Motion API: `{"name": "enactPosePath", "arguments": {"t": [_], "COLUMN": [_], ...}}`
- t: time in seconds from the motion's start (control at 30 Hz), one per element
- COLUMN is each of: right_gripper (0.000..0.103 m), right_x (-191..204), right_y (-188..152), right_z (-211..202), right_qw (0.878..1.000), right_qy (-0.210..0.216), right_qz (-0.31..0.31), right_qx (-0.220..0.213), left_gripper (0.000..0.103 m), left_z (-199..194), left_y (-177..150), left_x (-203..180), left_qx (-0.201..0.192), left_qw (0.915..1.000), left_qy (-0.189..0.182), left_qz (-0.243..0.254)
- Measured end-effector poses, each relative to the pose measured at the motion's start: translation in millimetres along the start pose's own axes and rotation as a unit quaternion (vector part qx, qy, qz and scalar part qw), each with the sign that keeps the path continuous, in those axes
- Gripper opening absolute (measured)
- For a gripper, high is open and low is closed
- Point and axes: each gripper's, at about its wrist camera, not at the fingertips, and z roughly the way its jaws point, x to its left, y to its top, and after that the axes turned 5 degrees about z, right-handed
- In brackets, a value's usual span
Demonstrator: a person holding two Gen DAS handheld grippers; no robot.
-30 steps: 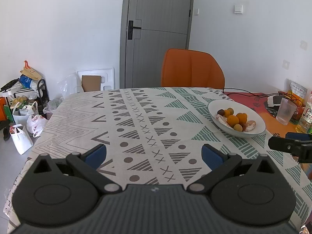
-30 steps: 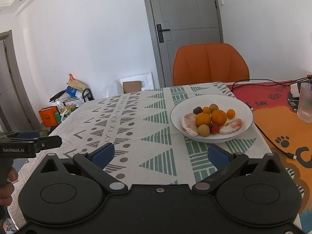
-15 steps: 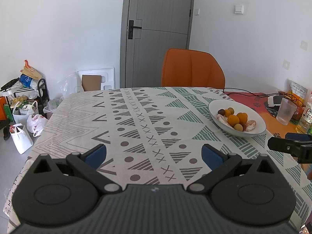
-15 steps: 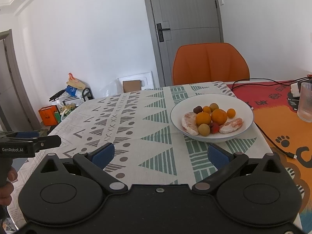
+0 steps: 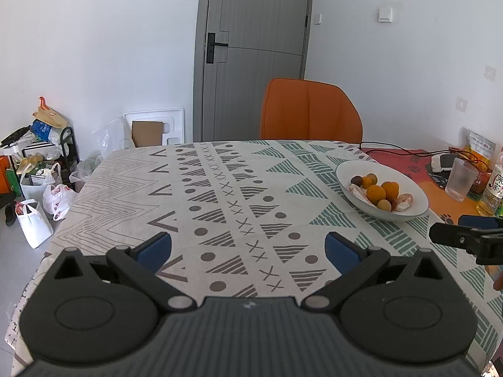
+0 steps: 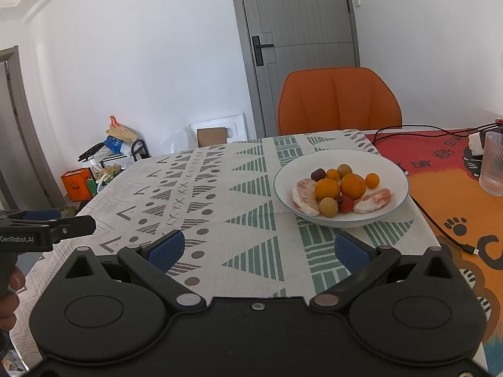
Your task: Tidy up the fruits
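From the left wrist view we see our left claw (image 5: 248, 246) spread wide with nothing between its blue pads (image 5: 155, 248), hovering above the near part of the bench (image 5: 132, 188), which wears a patterned cloth. The white bowl (image 5: 408, 185) sits well to the right and farther back on that cloth. In it lie the fruits: two oranges (image 5: 376, 193) side by side, some smaller round yellow and orange ones, a dark one at the far side, and peeled pale segments along the near rim. Beyond the bowl an orange mat carries a ribbed glass (image 5: 460, 179) and a bottle (image 5: 493, 188) at the edge of view. One finger of our right claw (image 5: 465, 235) pokes in from the right edge, level with the near side of the bowl; from here we cannot tell its opening. An orange chair (image 5: 309, 113) stands at the far side of the bench.

From the right wrist view our right claw (image 6: 259, 248) is likewise wide open and empty, held above the cloth just short of the bowl (image 6: 389, 172), which lies ahead and slightly right. Two oranges (image 6: 328, 189) touch in the middle, a red fruit (image 6: 345, 203) sits beneath them, and a peeled segment (image 6: 304, 196) flanks each side. A cable (image 6: 440, 226) runs past the bowl's right. Our left claw (image 6: 47, 227) shows at the left edge, a hand (image 6: 11, 295) gripping below it.
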Motion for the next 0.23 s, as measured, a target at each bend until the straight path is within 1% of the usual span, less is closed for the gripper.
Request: {"name": "enactPosePath", "arguments": {"t": [0.23], "right_gripper": [0.103], "right_x": [0.0], "right_y": [-0.4], "right_z": [0.4], "right_qw": [1.0], "right_qy": [0.0], "right_qz": [0.0], "right_qx": [0.001], "left_gripper": [0.103], "left_z": [-0.1], "left_y": [-0.2], "left_x": [-1.1], "left_qx": [-0.002], "left_qw": [1.0], "left_qy": [-0.002], "left_qz": [0.003]}}
